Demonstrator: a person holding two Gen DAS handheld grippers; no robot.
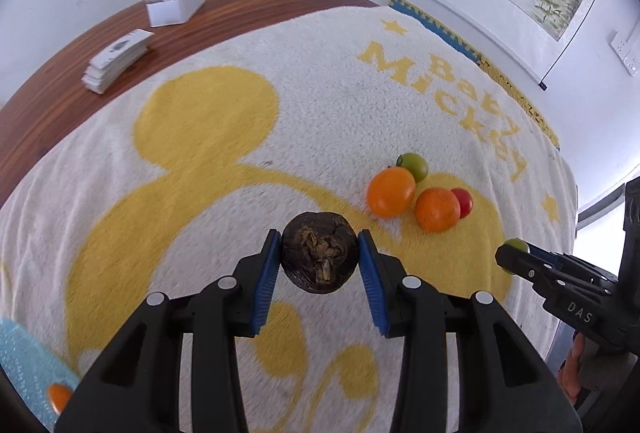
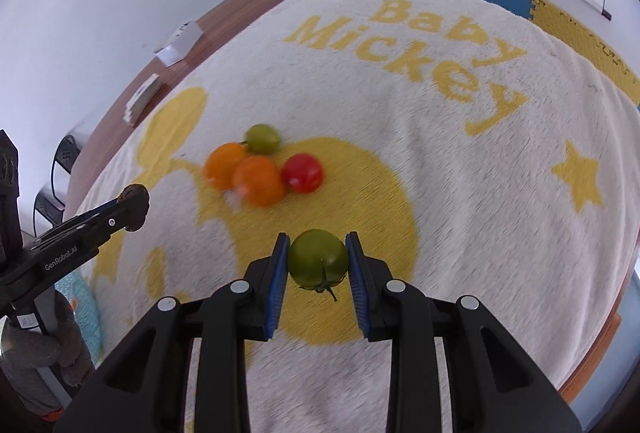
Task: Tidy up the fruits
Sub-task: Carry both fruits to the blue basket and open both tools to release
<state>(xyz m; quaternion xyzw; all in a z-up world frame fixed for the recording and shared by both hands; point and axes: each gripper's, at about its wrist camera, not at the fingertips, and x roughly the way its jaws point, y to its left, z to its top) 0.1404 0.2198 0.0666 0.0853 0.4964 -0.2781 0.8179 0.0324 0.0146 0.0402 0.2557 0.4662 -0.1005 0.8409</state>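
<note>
Dark wrinkled fruit and green tomato between jaws

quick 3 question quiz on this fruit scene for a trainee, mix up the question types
1. True or false: the left tongs hold a red tomato.
2. How many fruits lie clustered on the cream and yellow fleece blanket?
3. Multiple choice: the right tongs grip A) a round orange citrus fruit, B) a round green tomato with a stem, C) nothing.

Key
1. False: they clamp a dark brown wrinkled round fruit.
2. Four: two round orange citrus fruits, a small round green fruit and a round red tomato.
3. B, the round green tomato, held off the blanket.
</note>
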